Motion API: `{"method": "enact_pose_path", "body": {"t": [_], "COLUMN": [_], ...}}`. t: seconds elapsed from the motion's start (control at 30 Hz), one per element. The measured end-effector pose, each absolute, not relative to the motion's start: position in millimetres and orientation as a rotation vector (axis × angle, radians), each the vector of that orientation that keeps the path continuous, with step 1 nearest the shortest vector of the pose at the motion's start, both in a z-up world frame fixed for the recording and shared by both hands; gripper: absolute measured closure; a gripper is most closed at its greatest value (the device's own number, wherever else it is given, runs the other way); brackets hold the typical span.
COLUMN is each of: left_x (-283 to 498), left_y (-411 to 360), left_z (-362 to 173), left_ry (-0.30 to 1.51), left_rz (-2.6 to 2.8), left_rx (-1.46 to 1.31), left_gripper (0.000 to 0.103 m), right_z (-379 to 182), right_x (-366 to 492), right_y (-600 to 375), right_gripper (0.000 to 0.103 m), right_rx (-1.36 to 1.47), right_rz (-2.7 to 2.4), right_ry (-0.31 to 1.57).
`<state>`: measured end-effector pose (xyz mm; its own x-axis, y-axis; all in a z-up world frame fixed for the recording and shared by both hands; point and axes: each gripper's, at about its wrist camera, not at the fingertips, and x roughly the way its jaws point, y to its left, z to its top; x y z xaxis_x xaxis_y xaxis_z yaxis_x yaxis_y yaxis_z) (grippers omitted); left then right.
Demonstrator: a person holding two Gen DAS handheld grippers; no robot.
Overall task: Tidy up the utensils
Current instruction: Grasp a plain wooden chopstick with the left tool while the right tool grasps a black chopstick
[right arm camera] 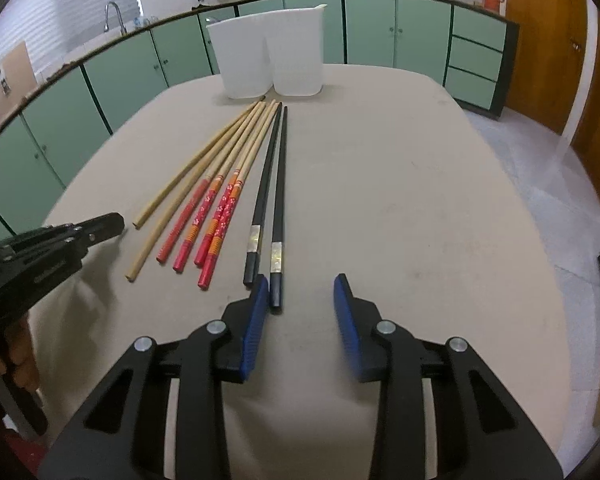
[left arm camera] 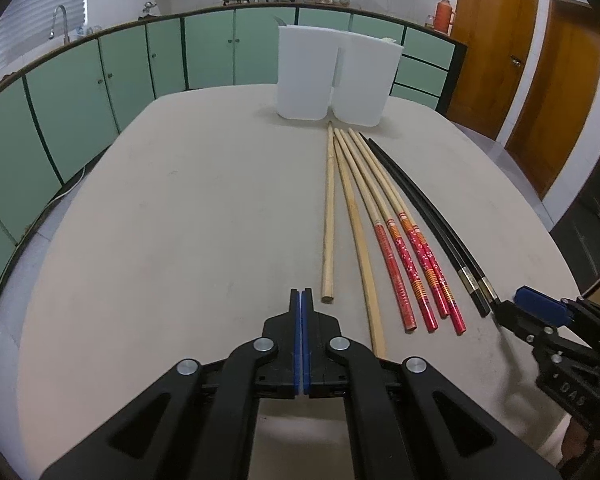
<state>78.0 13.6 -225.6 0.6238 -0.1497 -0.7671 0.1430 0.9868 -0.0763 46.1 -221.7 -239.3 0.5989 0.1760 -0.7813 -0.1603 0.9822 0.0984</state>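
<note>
Left gripper [left arm camera: 301, 300]: pads pressed together with nothing between them, poised over bare table [left arm camera: 160, 220] short of the plain chopsticks' [left arm camera: 329, 216] near ends.
Right gripper [right arm camera: 302, 292]: jaws apart; one black chopstick's butt sits in the gap, just beside the left pad [right arm camera: 256, 320], which I judge is not pressing it.
Black chopsticks [right arm camera: 274, 184]: a pair lying side by side on the table, tips toward the containers.
Red-handled chopsticks [right arm camera: 216, 216]: four, fanned between the plain pair and the black pair.
White containers [right arm camera: 268, 56]: two, upright, touching, at the table's far end, just beyond the tips.
Handling: light, stiff, probably slick lacquer; likely to roll or pivot if pinched off-centre.
Hold: across the thick butt end by the metallic band [right arm camera: 276, 257], squeezing squarely.
</note>
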Motion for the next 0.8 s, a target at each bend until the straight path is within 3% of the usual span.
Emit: {"method": "enact_pose_path", "body": {"t": [0.4,0.6,0.7,0.8], "left_x": [77.1,76.2,75.5,76.7], "left_y": [16.0,12.3,10.7,7.2], "left_z": [-226.8,-226.4,-226.3,-227.5], "left_ry": [0.888,0.879,0.875,0.876], "left_rz": [-0.151,-0.156,-0.166,-0.171], "left_rx": [-0.020,-0.012,-0.014,-0.006], "left_gripper": [0.095,0.084,0.080,0.078], "right_z": [-245.4,-246.4,-247.1,-246.6], "right_x": [42.4,45.0,46.6,49.2], "right_y": [-213.6,-208.0,-205.8,-207.0], "right_gripper": [0.081,0.087,0.097,0.097], "right_rx": [-0.008,-0.025,-0.028,-0.009], "right_rz": [0.219,0.208,0.198,0.197], "right_ry": [0.890,0.862,0.848,0.843]}}
